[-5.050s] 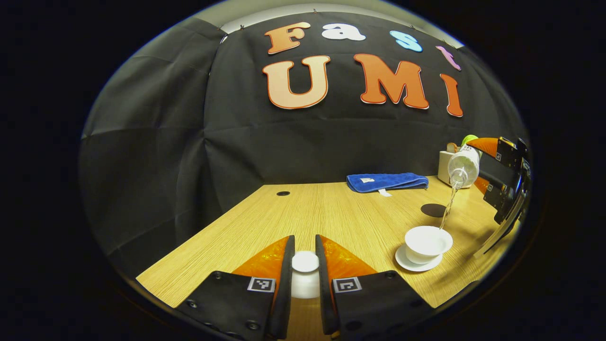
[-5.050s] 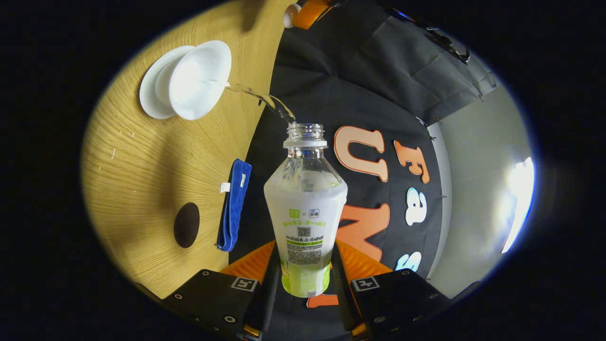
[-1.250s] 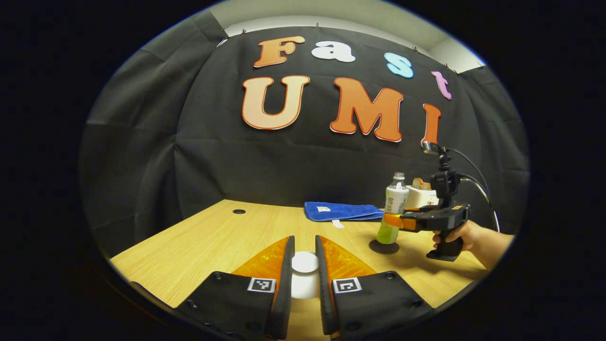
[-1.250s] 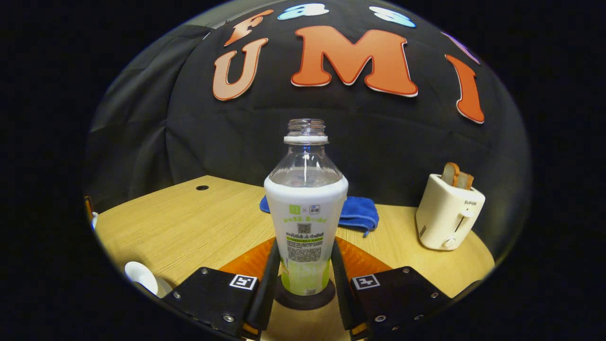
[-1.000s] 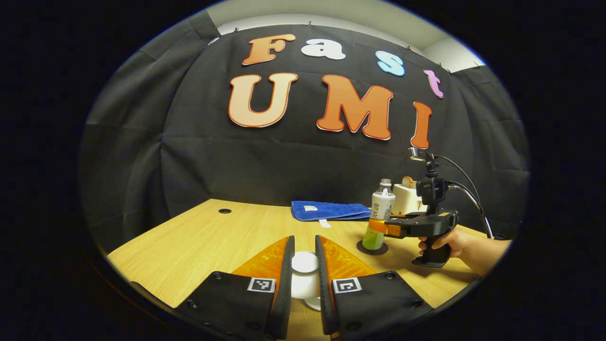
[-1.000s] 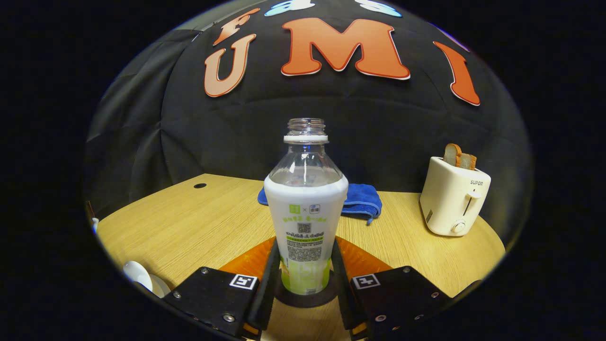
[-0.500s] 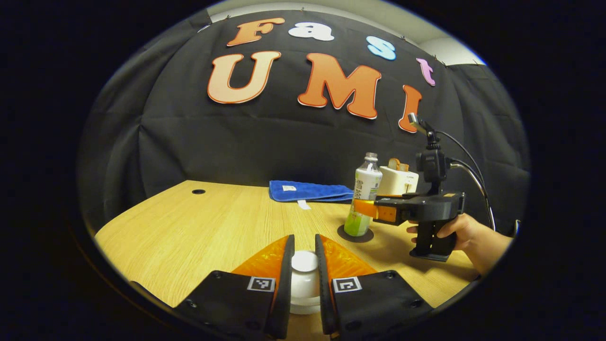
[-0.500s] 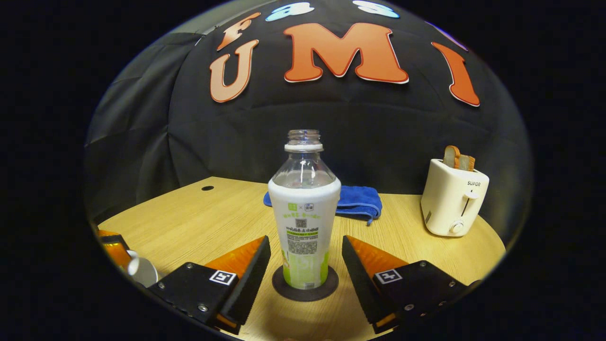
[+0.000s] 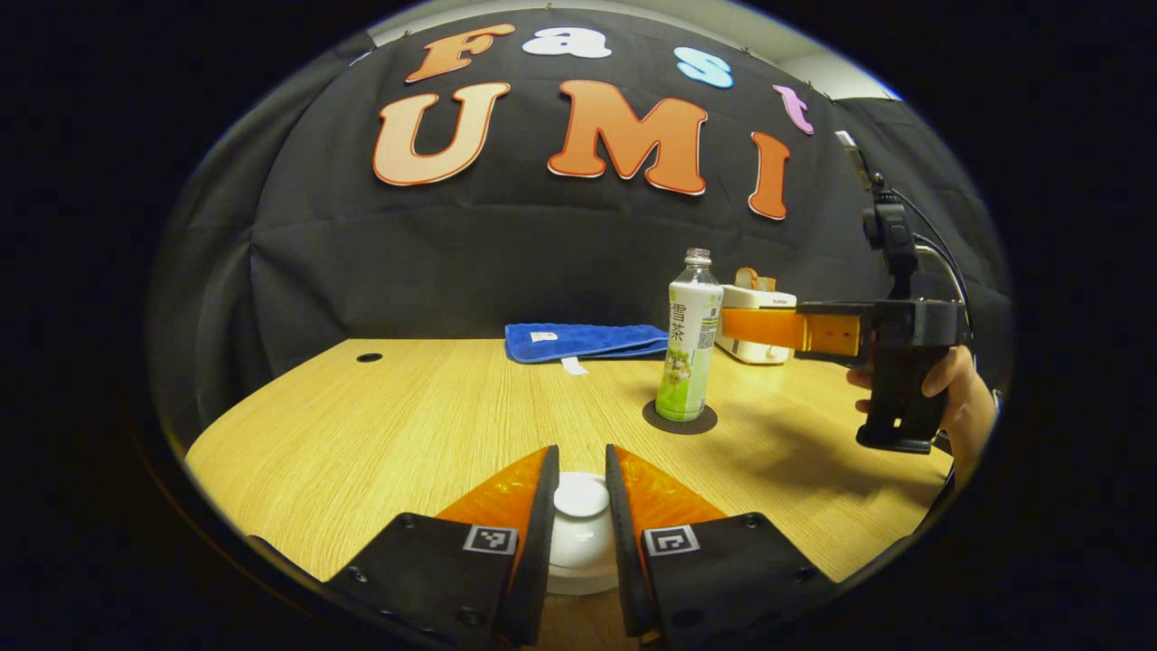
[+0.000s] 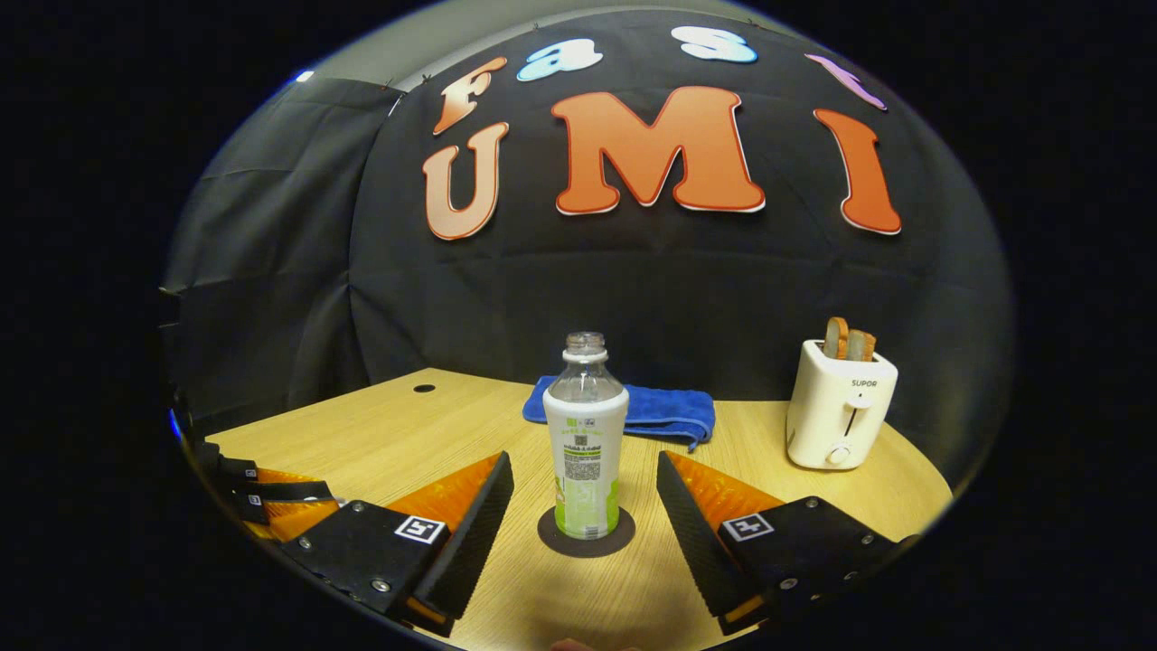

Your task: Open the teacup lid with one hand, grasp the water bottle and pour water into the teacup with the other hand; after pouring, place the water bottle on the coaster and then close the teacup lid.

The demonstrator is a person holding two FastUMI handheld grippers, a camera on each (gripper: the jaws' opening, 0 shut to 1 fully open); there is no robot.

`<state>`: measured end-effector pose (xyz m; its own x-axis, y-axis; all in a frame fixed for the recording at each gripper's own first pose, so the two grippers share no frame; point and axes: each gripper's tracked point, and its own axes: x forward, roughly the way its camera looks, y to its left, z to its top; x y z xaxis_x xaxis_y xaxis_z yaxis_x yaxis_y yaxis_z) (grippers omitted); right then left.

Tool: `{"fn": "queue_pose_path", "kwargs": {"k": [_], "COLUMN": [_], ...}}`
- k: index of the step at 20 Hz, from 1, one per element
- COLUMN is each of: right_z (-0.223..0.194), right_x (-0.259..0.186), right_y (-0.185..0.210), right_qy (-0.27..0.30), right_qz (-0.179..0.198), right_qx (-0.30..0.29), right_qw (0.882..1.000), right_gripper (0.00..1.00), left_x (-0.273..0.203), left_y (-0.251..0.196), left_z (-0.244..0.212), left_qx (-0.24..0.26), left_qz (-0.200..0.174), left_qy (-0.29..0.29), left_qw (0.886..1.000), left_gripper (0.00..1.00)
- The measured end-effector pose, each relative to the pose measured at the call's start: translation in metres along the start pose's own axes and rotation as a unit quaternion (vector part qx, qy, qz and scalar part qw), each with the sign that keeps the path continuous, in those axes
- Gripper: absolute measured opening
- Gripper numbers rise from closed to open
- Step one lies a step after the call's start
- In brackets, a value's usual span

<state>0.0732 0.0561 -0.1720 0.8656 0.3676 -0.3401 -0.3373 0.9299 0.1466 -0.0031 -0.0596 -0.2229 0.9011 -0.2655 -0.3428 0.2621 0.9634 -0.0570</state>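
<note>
Closing the lid | left gripper (image 9: 578,533) pinches teacup lid (image 9: 580,495) knob, lower centre | water bottle (image 10: 586,438) upright on coaster (image 10: 586,533), mid-frame | right gripper (image 10: 586,520) spread, clear of bottle | next, judged: lower lid squarely, then release.

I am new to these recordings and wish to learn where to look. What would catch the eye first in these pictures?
First, the water bottle, upright and uncapped on the dark coaster mid-table, with the right gripper open just before it. Next, the white teacup lid, pinched by its knob in the left gripper low over the table. Behind stand a blue towel and a toaster.
</note>
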Motion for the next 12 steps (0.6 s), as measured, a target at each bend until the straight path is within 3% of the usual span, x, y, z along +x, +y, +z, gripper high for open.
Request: {"fn": "queue_pose_path", "kwargs": {"k": [3, 5, 12], "right_z": [0.026, 0.044, 0.081], "right_x": [-0.025, -0.04, -0.091], "right_y": [0.004, 0.001, -0.019], "right_qy": [-0.036, -0.063, -0.109], "right_qz": [0.003, -0.007, -0.055], "right_qx": [-0.008, -0.02, -0.057], "right_qw": [0.999, 0.998, 0.991], "right_gripper": [0.97, 0.97, 0.96], "left_x": [-0.012, -0.02, -0.05], "left_y": [0.004, 0.007, 0.011], "left_z": [0.031, 0.054, 0.142], "left_qx": [-0.006, -0.004, -0.012], "left_qz": [0.011, 0.023, 0.061], "left_qy": [-0.043, -0.07, -0.155], "left_qw": [0.999, 0.997, 0.986], "left_gripper": [0.8, 0.92, 0.97]}}
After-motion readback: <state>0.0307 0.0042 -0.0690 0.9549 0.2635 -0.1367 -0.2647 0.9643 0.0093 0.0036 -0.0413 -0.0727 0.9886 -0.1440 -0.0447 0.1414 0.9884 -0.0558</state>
